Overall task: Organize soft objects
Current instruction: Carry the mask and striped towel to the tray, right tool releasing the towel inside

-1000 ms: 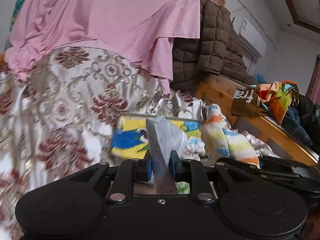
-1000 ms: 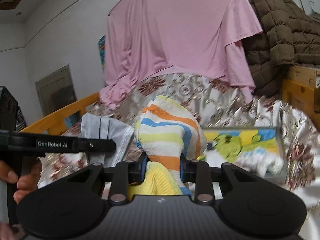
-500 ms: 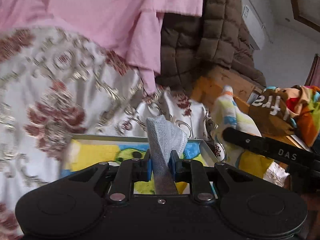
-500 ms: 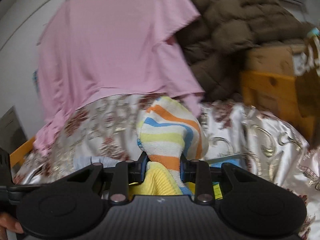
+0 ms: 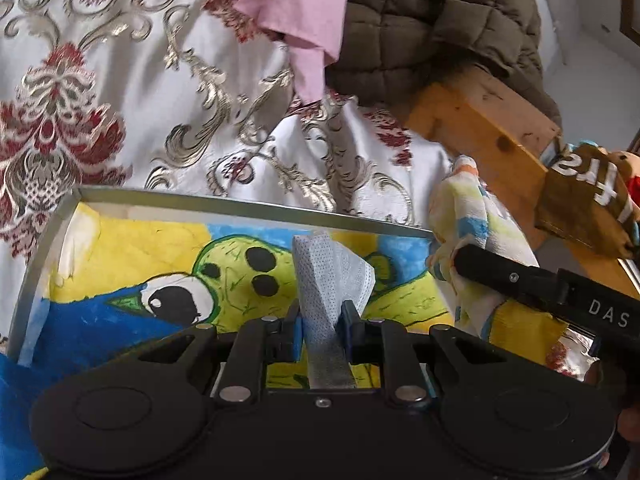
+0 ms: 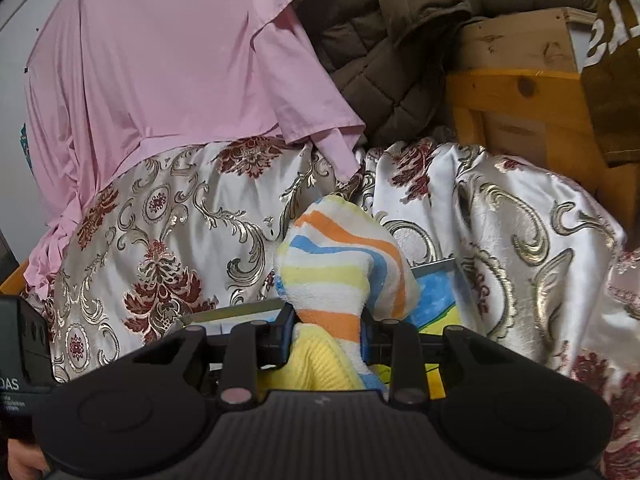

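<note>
My left gripper point(image 5: 322, 332) is shut on a pale blue dotted cloth point(image 5: 330, 276) and holds it over a shallow metal-rimmed tray point(image 5: 240, 202) with a yellow, blue and green cartoon picture on its floor. My right gripper point(image 6: 326, 332) is shut on a striped towel point(image 6: 344, 264) with orange, blue and yellow bands, just above the tray's far rim point(image 6: 236, 308). In the left wrist view the striped towel point(image 5: 472, 216) and the right gripper's body point(image 5: 560, 288) are at the tray's right end.
The tray lies on a white satin bedspread point(image 5: 168, 92) with red and gold flowers. A pink garment point(image 6: 180, 60) and a brown quilted jacket point(image 5: 432, 28) hang behind. A wooden bed frame point(image 6: 520, 92) with more clothes stands at the right.
Both grippers have moved forward and down toward the tray, which now fills the left wrist view. Each keeps its hold on its cloth.
</note>
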